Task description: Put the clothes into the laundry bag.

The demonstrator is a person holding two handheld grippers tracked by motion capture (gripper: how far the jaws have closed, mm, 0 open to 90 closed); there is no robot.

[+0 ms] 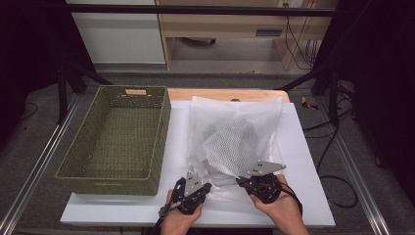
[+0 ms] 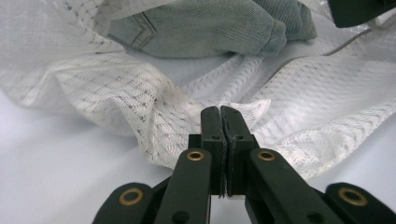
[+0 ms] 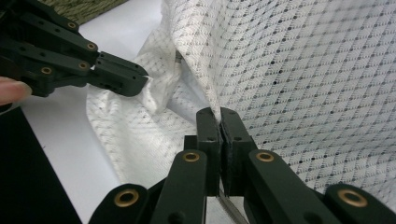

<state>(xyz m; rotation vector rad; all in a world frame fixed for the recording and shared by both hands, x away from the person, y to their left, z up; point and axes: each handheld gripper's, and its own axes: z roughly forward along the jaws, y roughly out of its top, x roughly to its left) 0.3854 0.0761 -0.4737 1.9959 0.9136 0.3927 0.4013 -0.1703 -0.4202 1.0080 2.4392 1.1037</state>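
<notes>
A rectangular olive-green woven basket (image 1: 117, 142) is seen on the left part of the white tabletop (image 1: 303, 161), its inside empty. A strip of light wooden board (image 1: 220, 94) is visible at the tabletop's far edge. Black cables (image 1: 333, 147) are trailed over the grey floor (image 1: 29, 142) at the right.

**White-topped table with basket and mesh bag**

A rectangular table with a smooth white top (image 1: 298, 147) carries two things. A strip of pale wood shows along its far edge. On its left side stands an olive-green woven rectangular basket (image 1: 117, 139), its long sides running away from the near edge. Just beside it, towards the middle and right, lies a white mesh laundry bag (image 1: 237, 132), crumpled at its near end, with faded blue denim jeans (image 2: 210, 28) inside it.
</notes>
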